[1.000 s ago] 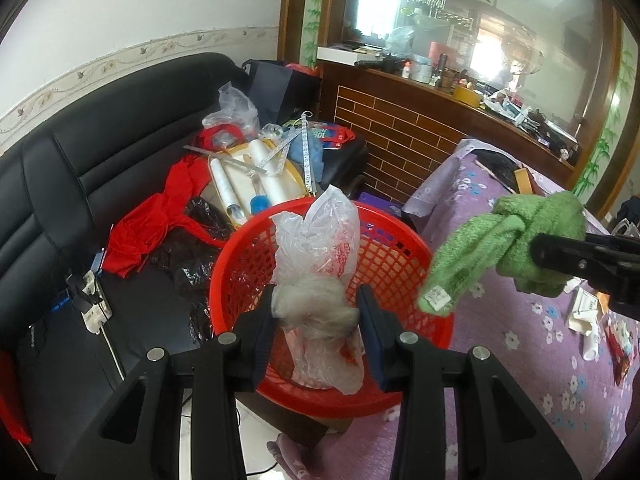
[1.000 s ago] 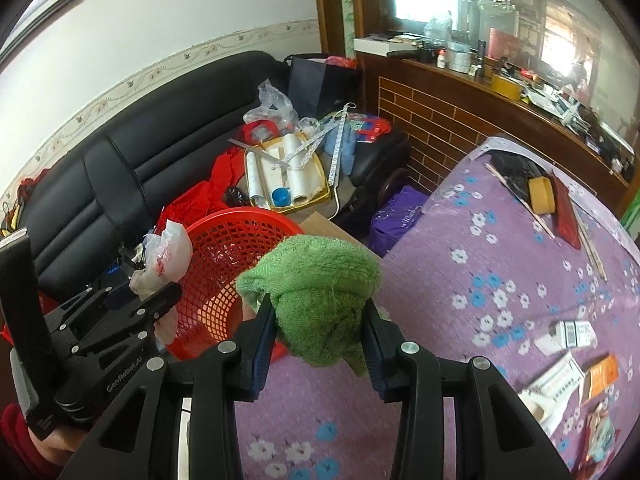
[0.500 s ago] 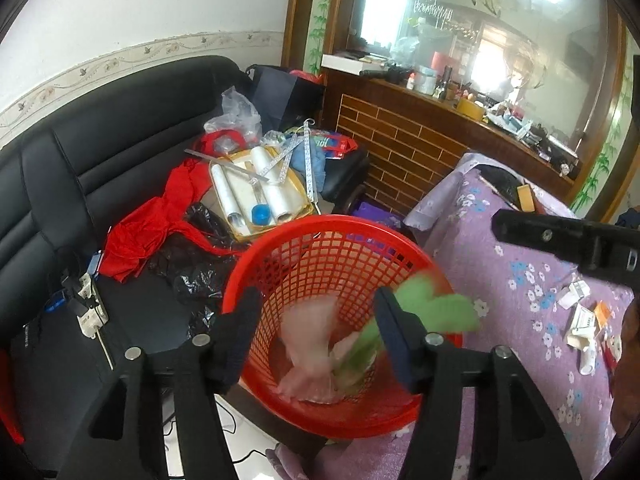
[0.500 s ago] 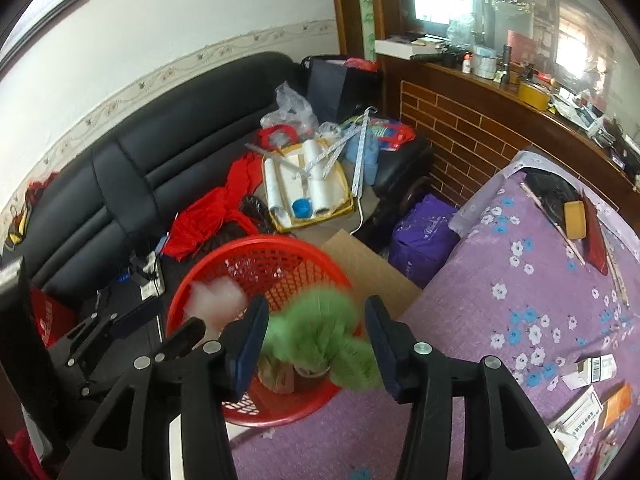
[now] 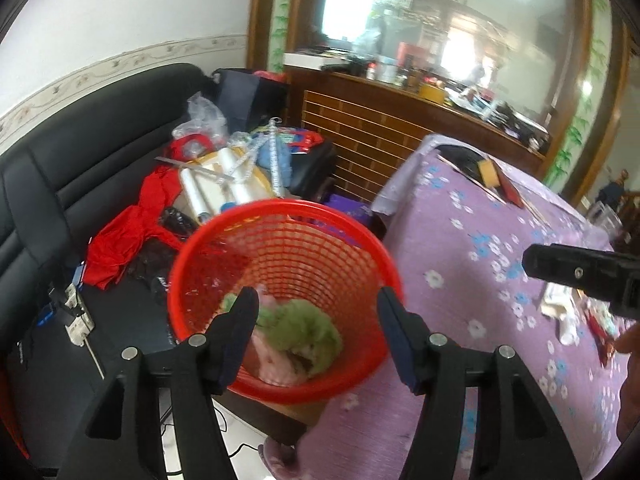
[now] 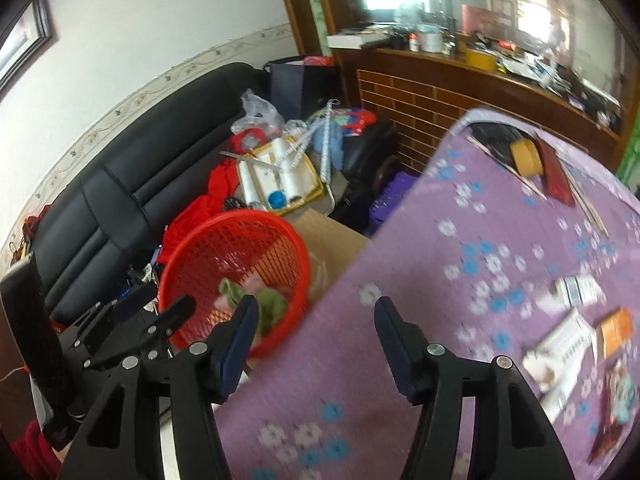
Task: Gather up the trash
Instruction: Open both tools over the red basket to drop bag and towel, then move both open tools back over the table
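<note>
A: How many of each thing do you count?

B: One red basket (image 5: 280, 236), standing between the black sofa (image 5: 80, 168) and the table with the purple flowered cloth (image 5: 460, 240). Inside it lie two pieces of trash: one green cloth (image 5: 308, 332) and one pale plastic bag (image 5: 276, 360), touching each other at the bottom. Two grippers are in view.

A: Where is the trash relative to the grippers?

B: The left gripper (image 5: 316, 336) hangs above the basket, pointing down into it. The green cloth shows between its fingers but lies well below them, in the basket. Its jaws are spread, with nothing gripped. The right gripper (image 6: 314, 336) is beside the basket, over the edge of the purple cloth. The basket, and the cloth in it, sit to the left of its left finger. Its jaws are opening, and nothing is between them but the tablecloth beneath.

A: Anything more on the table, away from the basket?

B: On the far side from the basket, near the right gripper's right finger, lie a few small cartons (image 6: 560, 348) and one orange packet (image 6: 614, 330). Their count is blurred.

A: Any writing you can read?

B: There is print on the cartons, but it is too blurred to read.
</note>
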A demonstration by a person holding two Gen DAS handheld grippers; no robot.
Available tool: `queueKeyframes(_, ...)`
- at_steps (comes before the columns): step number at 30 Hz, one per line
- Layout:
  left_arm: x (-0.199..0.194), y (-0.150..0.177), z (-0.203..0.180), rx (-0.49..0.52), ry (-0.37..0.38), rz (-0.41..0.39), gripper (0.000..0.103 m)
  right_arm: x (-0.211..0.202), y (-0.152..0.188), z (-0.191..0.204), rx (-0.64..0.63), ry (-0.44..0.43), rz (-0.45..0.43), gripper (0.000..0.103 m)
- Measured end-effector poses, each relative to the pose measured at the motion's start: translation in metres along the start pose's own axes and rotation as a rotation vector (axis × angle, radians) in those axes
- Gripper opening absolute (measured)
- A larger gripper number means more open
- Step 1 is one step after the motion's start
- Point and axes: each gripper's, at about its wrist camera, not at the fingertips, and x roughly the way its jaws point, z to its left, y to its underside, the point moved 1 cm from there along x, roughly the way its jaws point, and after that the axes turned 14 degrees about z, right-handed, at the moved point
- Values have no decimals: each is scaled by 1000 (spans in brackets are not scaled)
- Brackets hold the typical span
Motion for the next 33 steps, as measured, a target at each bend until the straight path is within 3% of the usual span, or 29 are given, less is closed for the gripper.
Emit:
queueKeyframes(15,-5,30,-93,151,76,47,60,-42,102,-89,203,26,2,60)
queueKeyframes(26,-5,55,-185,307,155,94,60,-89,181,-198,504,95,-25,60)
queueKeyframes(33,3,59,-251,440,242,157,60,-109,225,-244,645,140,-1,60)
